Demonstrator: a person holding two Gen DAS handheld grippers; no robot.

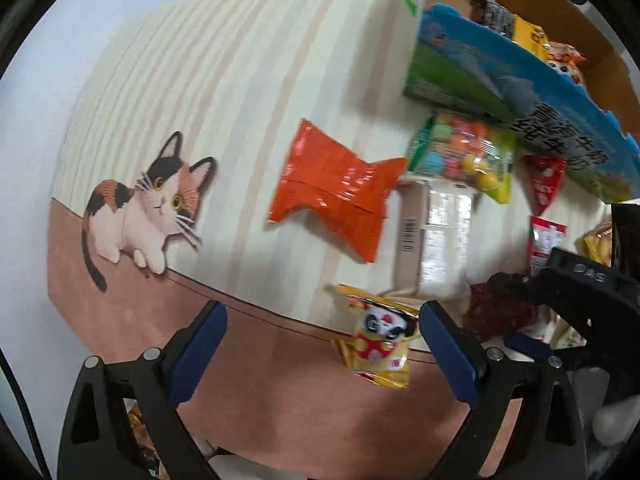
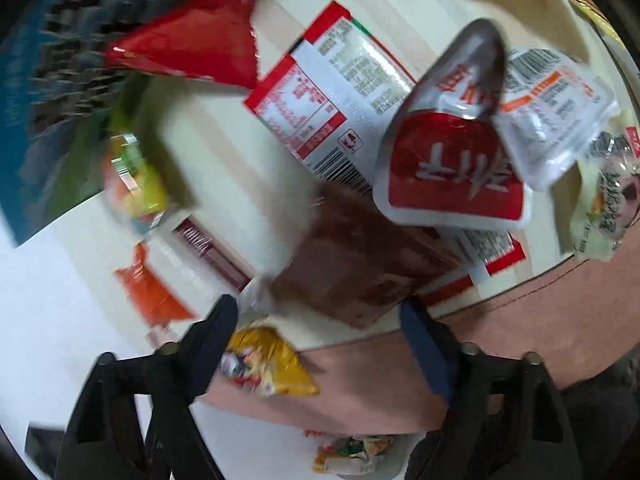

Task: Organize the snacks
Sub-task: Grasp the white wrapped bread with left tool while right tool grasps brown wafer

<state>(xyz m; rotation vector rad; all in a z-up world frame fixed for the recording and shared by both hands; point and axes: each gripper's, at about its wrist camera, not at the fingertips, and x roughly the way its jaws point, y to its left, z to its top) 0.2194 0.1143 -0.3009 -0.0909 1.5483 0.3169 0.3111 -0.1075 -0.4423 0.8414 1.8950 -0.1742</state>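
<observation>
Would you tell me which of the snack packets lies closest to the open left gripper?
The small yellow packet with the panda face, just ahead of the left gripper, near its right finger. The orange packet and the coloured-balls bag lie farther up the mat.

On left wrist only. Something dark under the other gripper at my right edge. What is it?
Observer: A dark brown packet, right in front of the right gripper, whose fingers are spread and hold nothing.
Operator: Anything lying on that packet?
Observer: A red and white sauce pouch overlaps its far end.
Operator: More stock past my right edge?
Observer: Yes, a white pack with orange print behind the pouch, and a pale wrapper to its right.
</observation>
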